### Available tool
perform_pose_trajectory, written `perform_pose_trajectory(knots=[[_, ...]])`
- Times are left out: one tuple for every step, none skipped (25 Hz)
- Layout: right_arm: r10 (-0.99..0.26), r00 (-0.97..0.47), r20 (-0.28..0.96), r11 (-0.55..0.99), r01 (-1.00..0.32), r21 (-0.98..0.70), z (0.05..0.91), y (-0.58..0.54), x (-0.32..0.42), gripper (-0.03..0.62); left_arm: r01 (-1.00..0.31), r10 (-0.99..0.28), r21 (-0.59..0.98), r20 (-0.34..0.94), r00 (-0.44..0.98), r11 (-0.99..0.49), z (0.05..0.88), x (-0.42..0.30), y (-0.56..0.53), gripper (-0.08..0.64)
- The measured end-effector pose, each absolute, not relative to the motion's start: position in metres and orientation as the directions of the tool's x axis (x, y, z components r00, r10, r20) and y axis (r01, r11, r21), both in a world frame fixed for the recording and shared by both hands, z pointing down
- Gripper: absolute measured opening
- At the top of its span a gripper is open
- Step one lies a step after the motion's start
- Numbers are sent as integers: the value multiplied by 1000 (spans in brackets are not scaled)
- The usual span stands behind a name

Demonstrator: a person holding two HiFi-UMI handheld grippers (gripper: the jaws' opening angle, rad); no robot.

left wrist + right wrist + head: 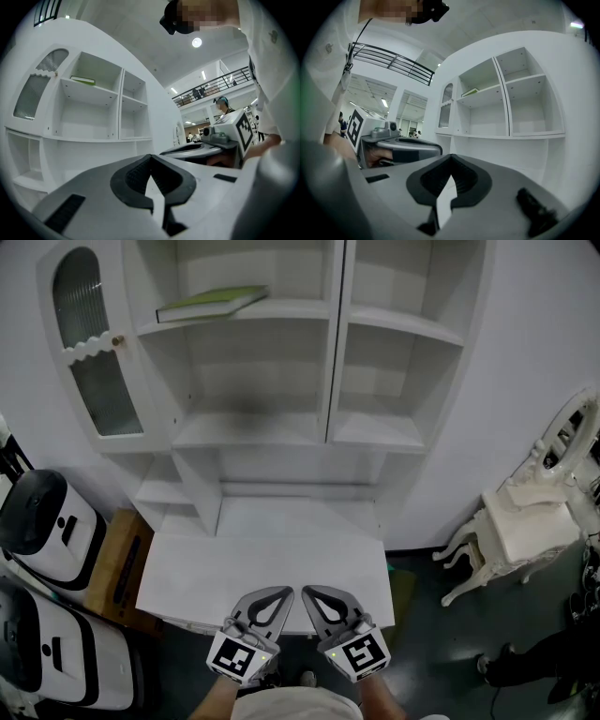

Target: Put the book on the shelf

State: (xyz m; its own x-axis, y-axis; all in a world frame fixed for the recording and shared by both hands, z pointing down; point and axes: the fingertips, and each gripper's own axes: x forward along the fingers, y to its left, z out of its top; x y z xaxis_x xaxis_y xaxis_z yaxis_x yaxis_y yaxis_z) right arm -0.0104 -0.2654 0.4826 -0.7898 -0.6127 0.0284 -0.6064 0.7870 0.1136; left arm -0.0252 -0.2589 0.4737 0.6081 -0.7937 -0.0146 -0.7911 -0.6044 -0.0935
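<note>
Both grippers hovered side by side over the near edge of the white surface [262, 563], the left gripper [281, 596] and the right gripper [314, 596] close together at their tips. Each pair of jaws was pressed together with nothing between them. The green book [211, 304] lay flat on the upper left board of the white shelf unit [272, 432], far from both grippers. The unit's glazed door [89, 352] stood open at the far left.
</note>
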Motion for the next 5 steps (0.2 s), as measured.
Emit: perform_pose_trajectory(knots=[[-615, -788, 28, 785, -608, 114, 482, -267, -10, 12, -791, -794, -97, -12, 608, -605, 473, -25, -260, 9], [-617, -787, 27, 784, -610, 114, 482, -267, -10, 12, -791, -794, -98, -10, 608, -604, 473, -25, -261, 9], [-618, -786, 25, 783, -612, 113, 481, -268, -10, 12, -790, -793, -98, -8, 609, -605, 473, -25, -262, 9], [-620, -785, 23, 781, -614, 111, 481, -269, -10, 12, -789, -792, -97, -6, 610, -607, 473, -26, -263, 9], [-621, -783, 21, 780, -616, 110, 480, -270, -10, 12, -788, -791, -97, -4, 611, -608, 472, -26, -264, 9]])
